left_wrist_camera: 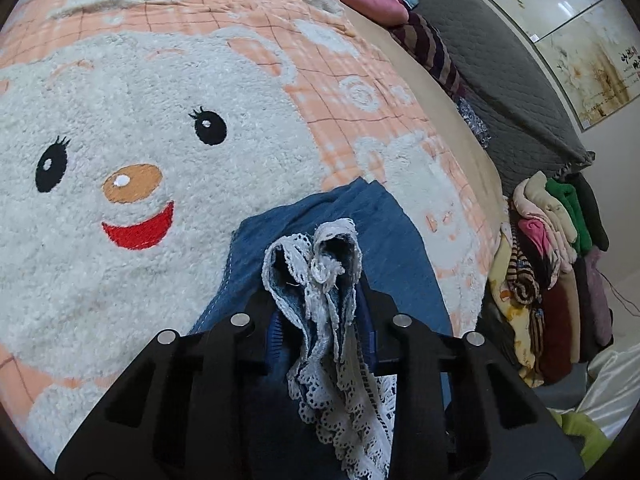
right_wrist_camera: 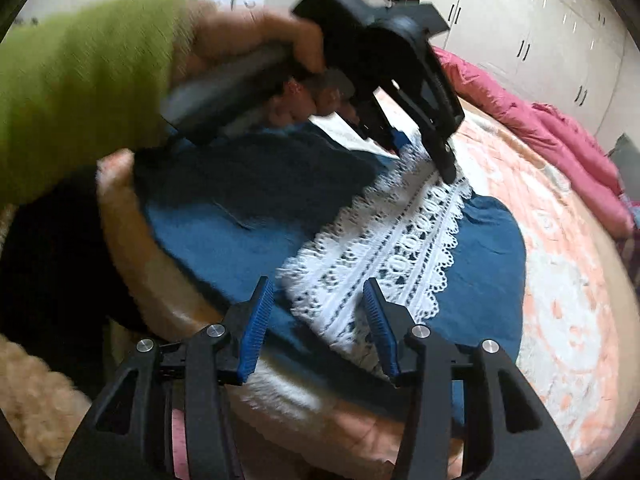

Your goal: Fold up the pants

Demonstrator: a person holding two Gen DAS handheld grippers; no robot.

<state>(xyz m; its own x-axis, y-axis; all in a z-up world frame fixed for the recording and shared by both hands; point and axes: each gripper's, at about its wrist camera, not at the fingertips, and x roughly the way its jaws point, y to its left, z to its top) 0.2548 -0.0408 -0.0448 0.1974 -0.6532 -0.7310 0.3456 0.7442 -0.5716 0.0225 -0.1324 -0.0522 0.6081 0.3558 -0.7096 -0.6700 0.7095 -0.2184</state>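
I see my left gripper clamped on the lace hem of the blue pants, which lie on the bear blanket; my right gripper hovers over them, its 2 fingers spread wide, holding nothing.

Your left gripper has its fingertips buried under the bunched lace hem of the pants, so you cannot see the pads; in the right wrist view your left hand and green sleeve are smeared by motion blur; the near edge of the bed hides behind your right gripper.
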